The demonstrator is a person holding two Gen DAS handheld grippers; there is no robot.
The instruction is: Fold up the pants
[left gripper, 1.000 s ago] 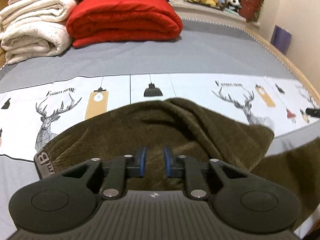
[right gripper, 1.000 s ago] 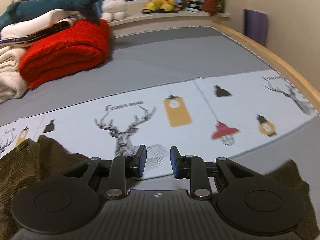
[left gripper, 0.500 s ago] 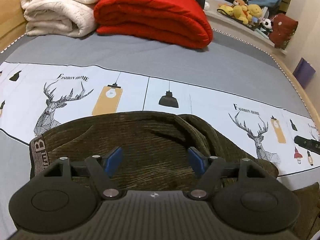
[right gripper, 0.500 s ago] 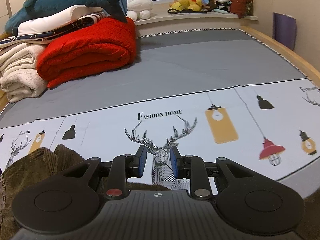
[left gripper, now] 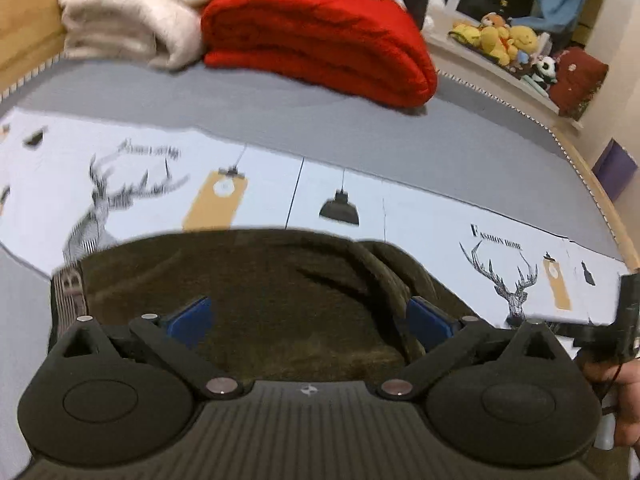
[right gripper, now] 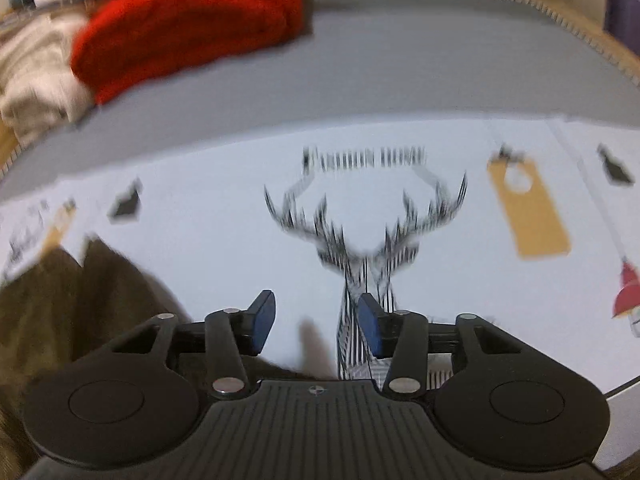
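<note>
Where bunched on the bed (left gripper: 360, 136), olive corduroy pants (left gripper: 256, 280) are seen folded; left gripper (left gripper: 308, 318) spread, right gripper (right gripper: 316, 320) parted, nothing held.

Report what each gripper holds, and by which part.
Nothing is held. Left gripper is open above the olive-brown corduroy pants; right gripper is open over the printed bedsheet.

Bedding and toys around a printed bed cover

A grey bed (left gripper: 460, 148) carried a pale printed band (left gripper: 272, 184) of deer and lamps across its middle. At its far edge lay a folded red blanket (left gripper: 320, 36) touching cream blankets (left gripper: 132, 12) toward the far left corner. Plush toys (left gripper: 500, 38) sat on a ledge beyond the far right corner.
</note>
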